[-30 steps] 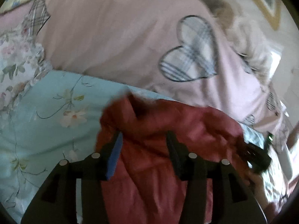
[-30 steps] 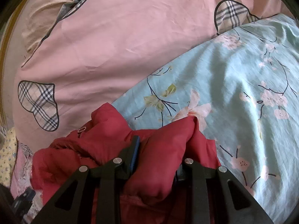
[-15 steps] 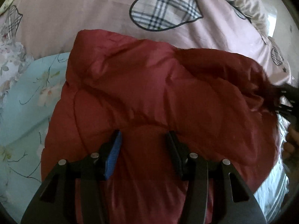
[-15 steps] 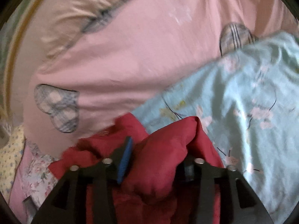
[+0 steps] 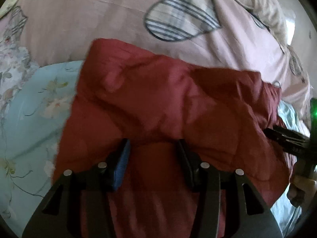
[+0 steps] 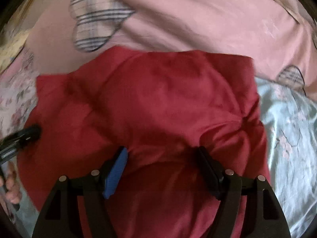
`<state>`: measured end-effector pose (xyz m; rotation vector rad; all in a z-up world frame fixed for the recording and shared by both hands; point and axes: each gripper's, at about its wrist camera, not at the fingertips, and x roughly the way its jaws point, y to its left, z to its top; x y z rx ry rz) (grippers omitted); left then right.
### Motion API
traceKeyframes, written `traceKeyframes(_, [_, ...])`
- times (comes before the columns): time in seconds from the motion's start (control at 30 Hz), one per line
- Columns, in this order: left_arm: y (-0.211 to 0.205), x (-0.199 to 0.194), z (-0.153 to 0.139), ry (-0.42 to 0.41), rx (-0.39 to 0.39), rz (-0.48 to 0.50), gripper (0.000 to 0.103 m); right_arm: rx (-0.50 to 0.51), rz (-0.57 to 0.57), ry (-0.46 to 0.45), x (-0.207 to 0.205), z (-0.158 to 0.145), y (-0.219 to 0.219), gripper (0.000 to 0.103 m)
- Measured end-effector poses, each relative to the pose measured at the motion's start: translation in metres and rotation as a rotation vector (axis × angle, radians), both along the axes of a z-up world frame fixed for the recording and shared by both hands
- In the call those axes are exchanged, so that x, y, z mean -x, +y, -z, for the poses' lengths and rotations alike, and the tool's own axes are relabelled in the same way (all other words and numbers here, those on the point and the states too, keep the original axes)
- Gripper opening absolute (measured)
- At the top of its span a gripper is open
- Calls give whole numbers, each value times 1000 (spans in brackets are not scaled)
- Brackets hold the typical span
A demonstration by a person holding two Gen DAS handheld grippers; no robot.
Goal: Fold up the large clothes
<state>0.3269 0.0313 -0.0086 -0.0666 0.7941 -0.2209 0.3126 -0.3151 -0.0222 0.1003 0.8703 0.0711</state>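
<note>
A padded red jacket (image 5: 168,99) lies spread across the bed, its far edge on the pink duvet. My left gripper (image 5: 153,141) stands at its near edge, shut on a thick fold of the red fabric that fills the gap between the fingers. In the right wrist view the same jacket (image 6: 158,99) fills the middle. My right gripper (image 6: 162,148) is opening, its jaws wide; a loose bulge of jacket lies between them without being pinched. Each gripper shows at the edge of the other's view: the right gripper (image 5: 285,138) and the left gripper (image 6: 25,134).
The pink duvet (image 5: 99,15) with plaid hearts covers the far half of the bed. A light blue floral sheet (image 5: 29,119) lies under the jacket and beside it (image 6: 287,129). A person's hand (image 6: 10,188) holds the left gripper's handle.
The jacket, bunched and hanging a second ago, now lies spread flat on the bed. The right gripper's jaws have widened off the fold they pinched. Both views have swung toward the duvet.
</note>
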Motion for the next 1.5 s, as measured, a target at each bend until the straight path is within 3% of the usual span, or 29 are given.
traceKeyframes(0.23, [16, -45, 19, 76, 15, -59, 48, -60, 102, 2, -19, 19, -29, 75])
traceKeyframes(0.57, [11, -56, 27, 87, -12, -57, 48, -123, 130, 36, -33, 29, -37, 78])
traceKeyframes(0.83, [22, -32, 11, 66, 30, -56, 48, -88, 125, 25, -16, 10, -33, 77])
traceKeyframes(1.1, [38, 1, -9, 26, 97, -32, 49, -125, 97, -3, 26, -14, -39, 79])
traceKeyframes(1.27, [57, 17, -15, 7, 131, -31, 53, -145, 90, -17, 51, -19, -47, 79])
traceKeyframes(1.33, [65, 25, -17, -8, 134, -40, 60, -145, 95, -18, 60, -19, -50, 79])
traceKeyframes(1.5, [84, 32, -15, -11, 138, -56, 64, -103, 115, -37, 74, -22, -60, 79])
